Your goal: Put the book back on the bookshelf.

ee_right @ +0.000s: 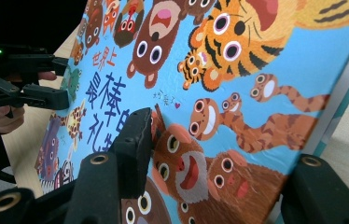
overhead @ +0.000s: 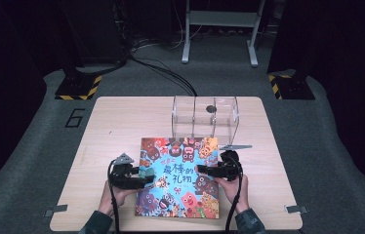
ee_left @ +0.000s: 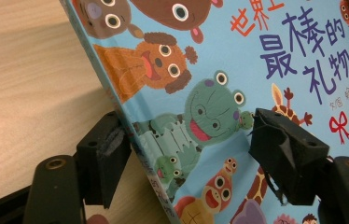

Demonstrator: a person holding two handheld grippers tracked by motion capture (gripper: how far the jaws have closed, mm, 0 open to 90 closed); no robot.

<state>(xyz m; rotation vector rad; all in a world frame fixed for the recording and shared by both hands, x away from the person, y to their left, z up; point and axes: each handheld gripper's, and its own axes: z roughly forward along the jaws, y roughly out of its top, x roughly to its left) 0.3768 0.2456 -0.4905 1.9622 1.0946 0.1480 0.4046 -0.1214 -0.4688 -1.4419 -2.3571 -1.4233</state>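
Note:
A picture book (overhead: pixel 180 195) with a blue cover full of cartoon animals lies on the wooden table (overhead: pixel 117 122). My left gripper (overhead: pixel 147 177) is at the book's left edge. In the left gripper view its jaws straddle the spine of the book (ee_left: pixel 210 56). One pad is beside the spine and the other stands over the cover with a gap, so the left gripper (ee_left: pixel 186 140) is open. My right gripper (overhead: pixel 201 169) is at the right side. One jaw lies on the cover of the book (ee_right: pixel 256 93) and the other is past its right edge, so the right gripper (ee_right: pixel 224 140) grips it.
A clear plastic box (overhead: pixel 205 117) with a divider stands just behind the book, near the table's far edge. Bare tabletop lies to the left and right of the book. Cables and stand feet are on the floor beyond the table.

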